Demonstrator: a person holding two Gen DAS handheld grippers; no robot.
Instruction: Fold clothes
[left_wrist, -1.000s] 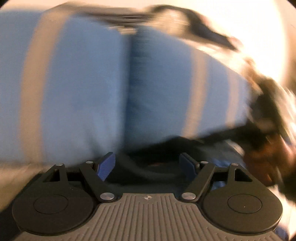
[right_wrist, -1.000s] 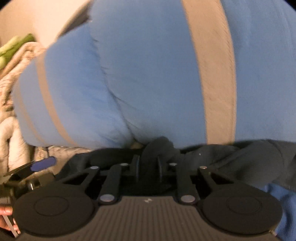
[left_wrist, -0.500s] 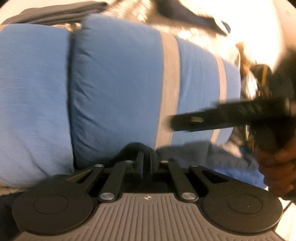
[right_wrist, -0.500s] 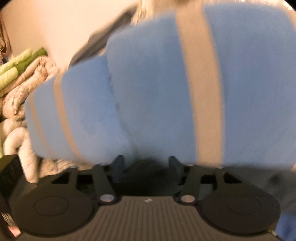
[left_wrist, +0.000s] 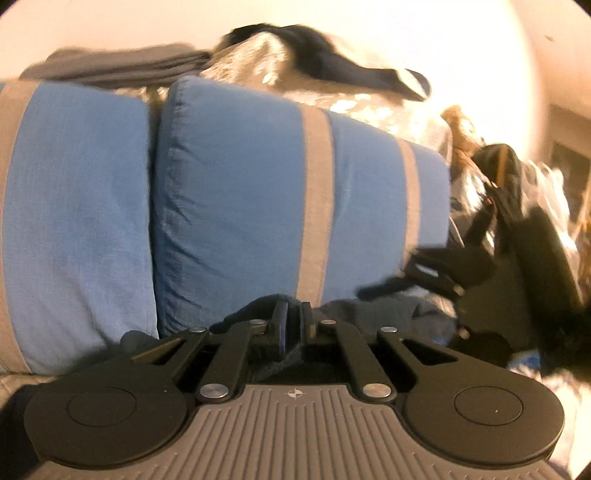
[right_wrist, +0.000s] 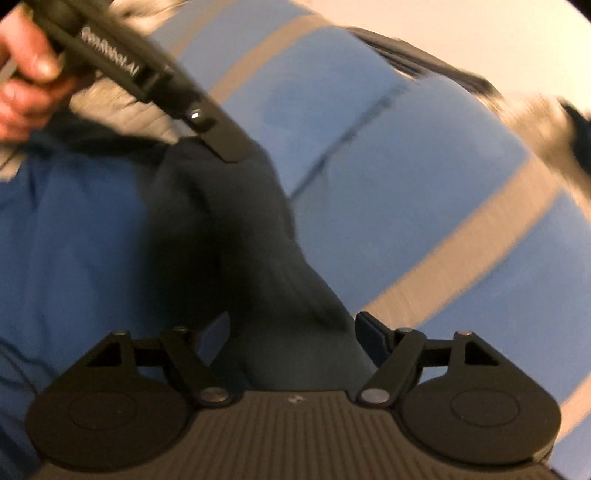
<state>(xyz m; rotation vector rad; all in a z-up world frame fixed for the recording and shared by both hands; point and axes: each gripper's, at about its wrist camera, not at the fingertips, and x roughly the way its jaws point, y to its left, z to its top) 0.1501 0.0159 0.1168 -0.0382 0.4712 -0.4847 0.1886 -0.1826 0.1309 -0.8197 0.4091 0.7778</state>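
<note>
A dark grey garment (right_wrist: 236, 236) lies on a blue sheet in front of blue pillows with grey stripes (left_wrist: 236, 199). My left gripper (left_wrist: 293, 317) is shut on a fold of the dark grey garment (left_wrist: 373, 314). In the right wrist view the left gripper (right_wrist: 225, 147) shows at the upper left, pinching the garment's far end, with a hand behind it. My right gripper (right_wrist: 293, 332) is open, its fingers on either side of the garment's near end, which runs between them.
Blue sheet (right_wrist: 74, 240) covers the bed at left. Folded grey clothes (left_wrist: 122, 70) and a dark item (left_wrist: 325, 62) lie on top behind the pillows. Dark clutter and bags (left_wrist: 517, 221) stand at the right.
My left gripper closed on the dark garment and holds it. My right gripper let go, opened wide and swung to look along the garment toward the left gripper.
</note>
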